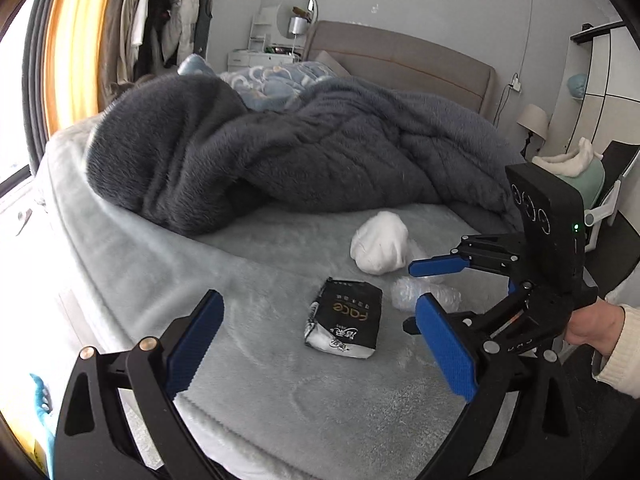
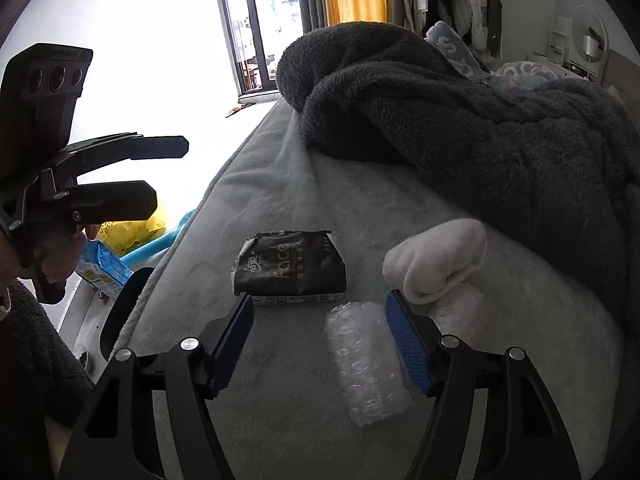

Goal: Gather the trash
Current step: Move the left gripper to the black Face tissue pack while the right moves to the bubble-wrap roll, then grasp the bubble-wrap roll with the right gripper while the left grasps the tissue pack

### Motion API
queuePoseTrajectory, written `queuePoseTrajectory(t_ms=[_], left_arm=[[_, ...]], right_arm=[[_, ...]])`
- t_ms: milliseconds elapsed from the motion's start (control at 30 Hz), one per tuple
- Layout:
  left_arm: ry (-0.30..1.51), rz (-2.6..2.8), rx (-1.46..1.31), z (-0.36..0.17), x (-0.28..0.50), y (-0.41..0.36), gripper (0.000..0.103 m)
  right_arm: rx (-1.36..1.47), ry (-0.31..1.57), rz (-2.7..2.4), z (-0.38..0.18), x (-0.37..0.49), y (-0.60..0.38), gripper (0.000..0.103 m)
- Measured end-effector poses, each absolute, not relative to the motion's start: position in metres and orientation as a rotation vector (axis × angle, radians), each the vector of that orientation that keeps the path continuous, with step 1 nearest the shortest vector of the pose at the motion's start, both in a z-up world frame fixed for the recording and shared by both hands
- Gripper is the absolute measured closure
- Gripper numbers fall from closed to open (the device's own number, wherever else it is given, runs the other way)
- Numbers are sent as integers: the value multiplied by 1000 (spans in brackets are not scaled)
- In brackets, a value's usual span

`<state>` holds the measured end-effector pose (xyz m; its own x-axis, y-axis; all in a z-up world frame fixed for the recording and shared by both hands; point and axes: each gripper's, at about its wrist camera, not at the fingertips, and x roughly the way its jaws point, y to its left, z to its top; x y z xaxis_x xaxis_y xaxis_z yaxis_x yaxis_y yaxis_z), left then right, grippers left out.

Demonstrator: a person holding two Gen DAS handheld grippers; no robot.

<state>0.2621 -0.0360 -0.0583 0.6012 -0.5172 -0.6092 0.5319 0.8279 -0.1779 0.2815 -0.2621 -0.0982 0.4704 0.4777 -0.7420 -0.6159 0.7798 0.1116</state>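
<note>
A torn black tissue packet (image 1: 344, 318) (image 2: 290, 268) lies on the pale bed cover. A clear roll of bubble wrap (image 2: 364, 364) (image 1: 436, 294) lies beside it. A rolled white cloth (image 1: 380, 242) (image 2: 436, 268) rests just beyond them. My left gripper (image 1: 320, 300) hangs open above the packet, which shows between its wide fingertips. My right gripper (image 2: 320, 300) is open with the bubble wrap between its fingers, close against the right pad (image 2: 408, 344) and apart from the left one. Each gripper shows in the other's view: right gripper (image 1: 416, 296), left gripper (image 2: 172, 174).
A heaped dark grey fleece blanket (image 1: 304, 152) (image 2: 480, 140) covers the far half of the bed. The bed's edge (image 2: 188, 232) drops to a floor with a yellow bag (image 2: 132, 228) and a blue carton (image 2: 104, 268). A chair (image 1: 608, 200) stands at the right.
</note>
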Motion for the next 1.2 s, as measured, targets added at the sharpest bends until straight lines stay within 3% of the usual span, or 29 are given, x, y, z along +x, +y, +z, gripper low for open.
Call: queuePoseTrajectory(t_ms=[500,633,1200], left_arm=[[768,-630,19,-89,285,-58,5],[771,-635,18,-93,288,-64,5],[798,-654,53,-119,297,-94,6]], right_arm=[[-204,865,645,-118,289,-275,55],[-264,859,608,-122,290,-273,71],[57,799,742,-100,290,-311,73]])
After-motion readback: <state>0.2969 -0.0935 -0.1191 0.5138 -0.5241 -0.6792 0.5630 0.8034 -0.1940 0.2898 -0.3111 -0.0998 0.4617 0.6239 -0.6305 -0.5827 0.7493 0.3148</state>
